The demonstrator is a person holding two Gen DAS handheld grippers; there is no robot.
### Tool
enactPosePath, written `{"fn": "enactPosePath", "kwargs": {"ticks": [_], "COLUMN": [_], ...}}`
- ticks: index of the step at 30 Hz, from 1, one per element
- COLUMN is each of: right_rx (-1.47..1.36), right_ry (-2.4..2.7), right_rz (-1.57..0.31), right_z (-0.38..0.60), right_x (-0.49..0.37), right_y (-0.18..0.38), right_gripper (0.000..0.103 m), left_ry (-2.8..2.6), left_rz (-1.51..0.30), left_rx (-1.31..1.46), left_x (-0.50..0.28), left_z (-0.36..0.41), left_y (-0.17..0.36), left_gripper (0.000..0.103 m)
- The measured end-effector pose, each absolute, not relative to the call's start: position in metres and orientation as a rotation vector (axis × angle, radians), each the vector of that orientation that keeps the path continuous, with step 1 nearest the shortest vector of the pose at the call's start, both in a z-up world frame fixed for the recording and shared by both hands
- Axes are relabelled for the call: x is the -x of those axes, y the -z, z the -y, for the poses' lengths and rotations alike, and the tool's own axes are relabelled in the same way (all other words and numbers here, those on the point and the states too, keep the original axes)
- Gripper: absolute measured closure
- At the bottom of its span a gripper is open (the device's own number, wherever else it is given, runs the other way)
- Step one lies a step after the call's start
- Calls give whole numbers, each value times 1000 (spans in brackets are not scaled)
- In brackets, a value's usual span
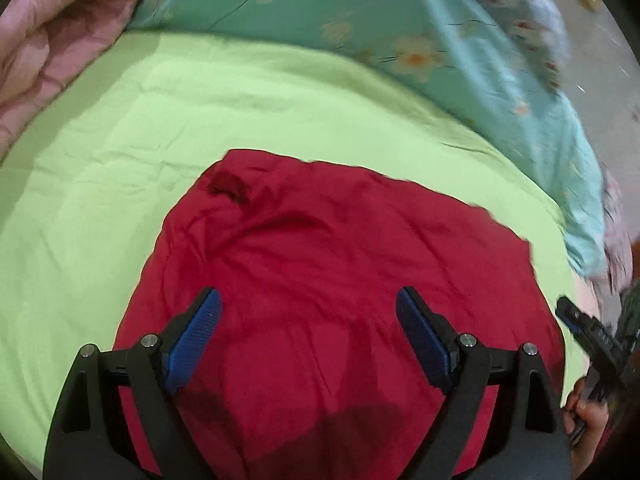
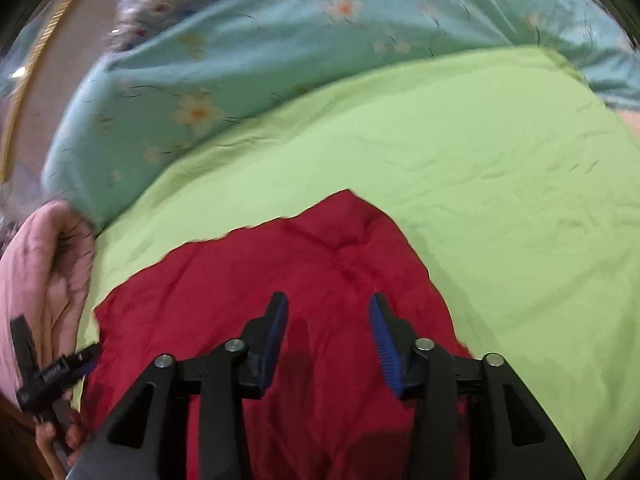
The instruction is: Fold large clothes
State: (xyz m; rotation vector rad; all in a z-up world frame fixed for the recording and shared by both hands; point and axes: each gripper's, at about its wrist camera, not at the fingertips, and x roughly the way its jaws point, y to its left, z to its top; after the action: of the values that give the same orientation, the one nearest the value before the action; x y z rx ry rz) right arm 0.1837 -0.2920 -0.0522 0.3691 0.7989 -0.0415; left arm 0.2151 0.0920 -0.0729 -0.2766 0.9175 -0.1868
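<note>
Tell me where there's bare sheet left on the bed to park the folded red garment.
The widest bare stretch of green sheet lies beyond the red garment, bordered by the teal floral quilt and the pink blanket. A second free patch runs along the garment's right edge. The near side is crowded: both grippers hang over the garment.

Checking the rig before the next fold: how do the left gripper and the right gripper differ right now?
The left gripper has its jaws spread wide; the right gripper has its jaws only about half as far apart. The left gripper hangs over the middle of the red garment, the right gripper over its part nearer the far corner. Shared: both have blue ribbed pads, nothing between the jaws, and the garment lies on the green sheet.
</note>
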Motion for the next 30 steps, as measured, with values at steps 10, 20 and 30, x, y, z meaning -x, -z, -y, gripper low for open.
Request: {"fn": "enactPosePath", "kwargs": {"ticks": [10, 20, 30], "right_rx": [-135, -50, -138], "right_ry": [-137, 17, 13], "right_rz": [-790, -851, -858], "right_z": [214, 231, 235], "right_x": [-85, -79, -71], "right_y": [47, 87, 80], "right_gripper": [57, 45, 45], "left_ry": [283, 221, 199], "left_rz": [-920, -977, -988], "left_rx": [149, 97, 76], "left_x": [-109, -112, -121], "left_z": [-66, -59, -53], "left_y": [79, 116, 126], "left_gripper": [13, 10, 1]}}
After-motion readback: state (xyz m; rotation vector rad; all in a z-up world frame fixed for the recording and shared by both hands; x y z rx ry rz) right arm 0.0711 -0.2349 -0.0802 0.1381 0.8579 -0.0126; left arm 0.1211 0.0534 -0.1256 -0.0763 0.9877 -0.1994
